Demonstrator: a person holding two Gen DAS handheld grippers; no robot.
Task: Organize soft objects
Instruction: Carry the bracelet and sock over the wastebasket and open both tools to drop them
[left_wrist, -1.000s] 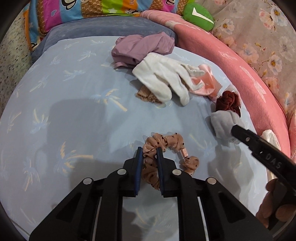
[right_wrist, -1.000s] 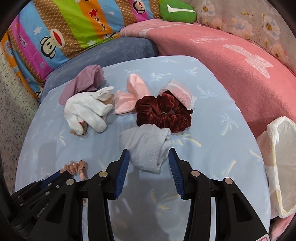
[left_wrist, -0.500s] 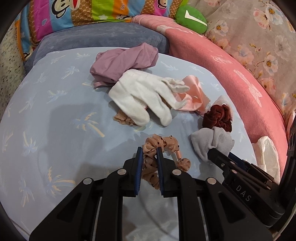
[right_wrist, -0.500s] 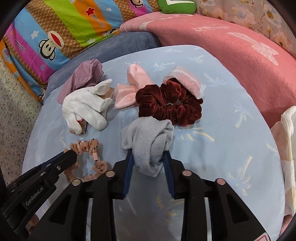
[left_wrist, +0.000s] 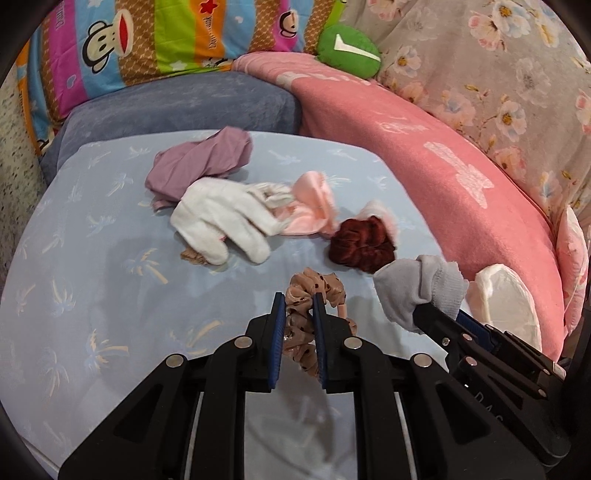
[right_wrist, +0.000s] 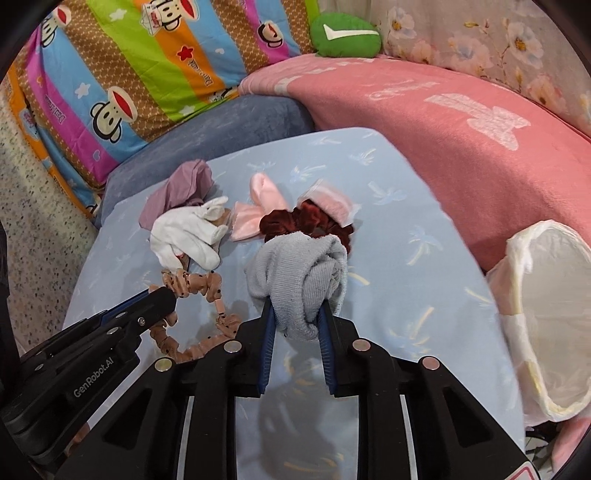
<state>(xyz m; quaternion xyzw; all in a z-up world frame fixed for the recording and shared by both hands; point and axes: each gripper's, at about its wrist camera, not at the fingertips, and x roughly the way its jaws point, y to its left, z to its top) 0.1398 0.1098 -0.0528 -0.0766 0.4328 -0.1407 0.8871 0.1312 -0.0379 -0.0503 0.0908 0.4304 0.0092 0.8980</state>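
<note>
My left gripper (left_wrist: 298, 301) is shut on a tan dotted scrunchie (left_wrist: 316, 286), which hangs just above the light blue sheet (left_wrist: 92, 295). My right gripper (right_wrist: 295, 310) is shut on a rolled grey sock (right_wrist: 299, 269), lifted off the sheet; the sock (left_wrist: 417, 291) also shows at the right of the left wrist view. Behind lie a dark red velvet scrunchie (left_wrist: 362, 245), a pink satin piece (left_wrist: 314, 206), a white glove (left_wrist: 221, 218) and a mauve cloth (left_wrist: 199, 166). The tan scrunchie (right_wrist: 195, 288) dangles from the left gripper's fingers (right_wrist: 155, 299) in the right wrist view.
A white open bag (right_wrist: 546, 321) stands at the right edge of the sheet. A pink blanket (right_wrist: 461, 122), a grey-blue cushion (right_wrist: 221, 125), a striped monkey pillow (right_wrist: 147, 62) and a green plush (right_wrist: 343, 35) ring the back. Speckled floor (right_wrist: 33, 221) lies left.
My right gripper has shut on the grey sock and lifted it off the sheet. My left gripper, still holding the tan scrunchie, has risen and moved forward toward the pile.
</note>
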